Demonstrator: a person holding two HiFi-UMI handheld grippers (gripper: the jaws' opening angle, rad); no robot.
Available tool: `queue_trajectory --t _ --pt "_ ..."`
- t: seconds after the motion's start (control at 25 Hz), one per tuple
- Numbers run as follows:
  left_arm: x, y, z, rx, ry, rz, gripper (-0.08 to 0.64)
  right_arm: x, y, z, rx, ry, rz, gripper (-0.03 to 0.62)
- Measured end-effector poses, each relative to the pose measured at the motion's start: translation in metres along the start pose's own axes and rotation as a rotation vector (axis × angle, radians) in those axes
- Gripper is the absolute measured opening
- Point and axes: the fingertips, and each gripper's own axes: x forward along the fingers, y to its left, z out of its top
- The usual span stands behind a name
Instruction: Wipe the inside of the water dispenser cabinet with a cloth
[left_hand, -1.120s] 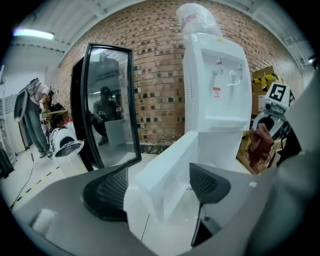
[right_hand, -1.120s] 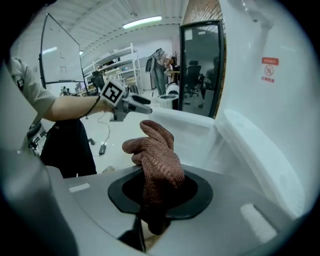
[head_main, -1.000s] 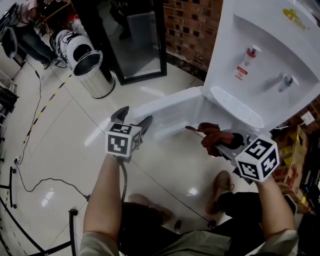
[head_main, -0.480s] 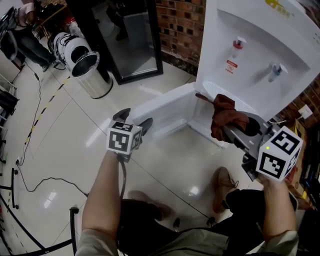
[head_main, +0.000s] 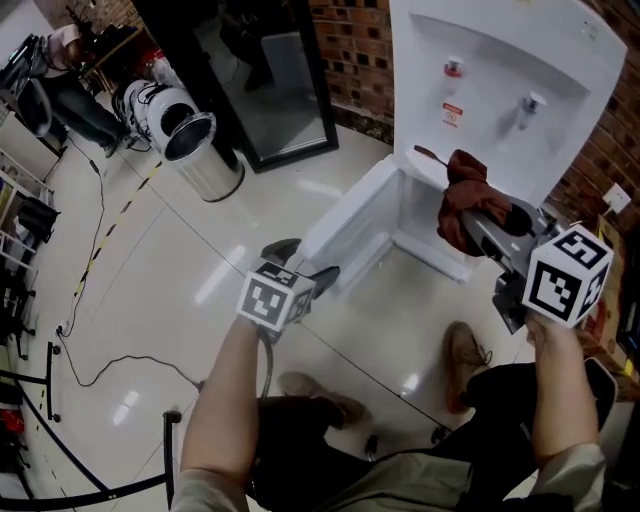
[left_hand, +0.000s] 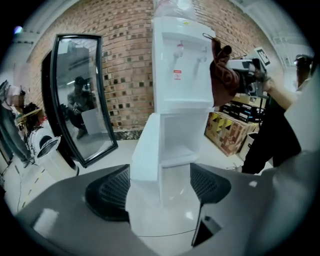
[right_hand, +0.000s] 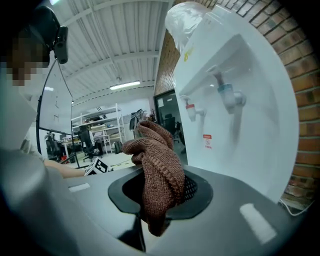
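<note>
Jaws of the right gripper are clamped on a brown knitted cloth, which bunches above them and hangs out below. In the head view the cloth is held in front of the tall white water dispenser, just above the right side of its open lower cabinet. Jaws of the left gripper stand apart, gripping nothing, near the free edge of the open white cabinet door, which swings out to the left

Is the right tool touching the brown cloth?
Touching. The right gripper view shows the brown cloth pinched between the jaws of the right tool.
</note>
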Motion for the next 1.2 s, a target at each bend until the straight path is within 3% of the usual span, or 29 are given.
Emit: queue_trajectory --t 0.36,0.48,0.68,0.8,1.0,1.2 --pt "-0.002 -0.069 -0.002 0.028 0.022 -0.244 0.373 -0.032 -0.028 -0.001 0.015 -0.039 -0.071 0.103" --pt "-0.001 -0.098 0.003 0.075 0.040 -0.343 0.282 -0.042 -0.039 -0.005 0.024 -0.036 -0.092 0.103" --pt "0.015 -0.152 0.021 0.167 0.030 -0.468 0.224 -0.060 -0.054 -0.002 0.025 -0.059 -0.127 0.103" --pt "0.034 -0.179 0.035 0.232 0.026 -0.491 0.167 -0.072 -0.065 -0.003 0.035 -0.075 -0.156 0.103" --pt "0.065 -0.218 0.063 0.354 -0.002 -0.476 0.131 -0.095 -0.085 -0.002 0.057 -0.108 -0.205 0.103" --pt "0.104 -0.239 0.085 0.383 -0.029 -0.448 0.073 -0.118 -0.107 0.006 0.088 -0.169 -0.263 0.103"
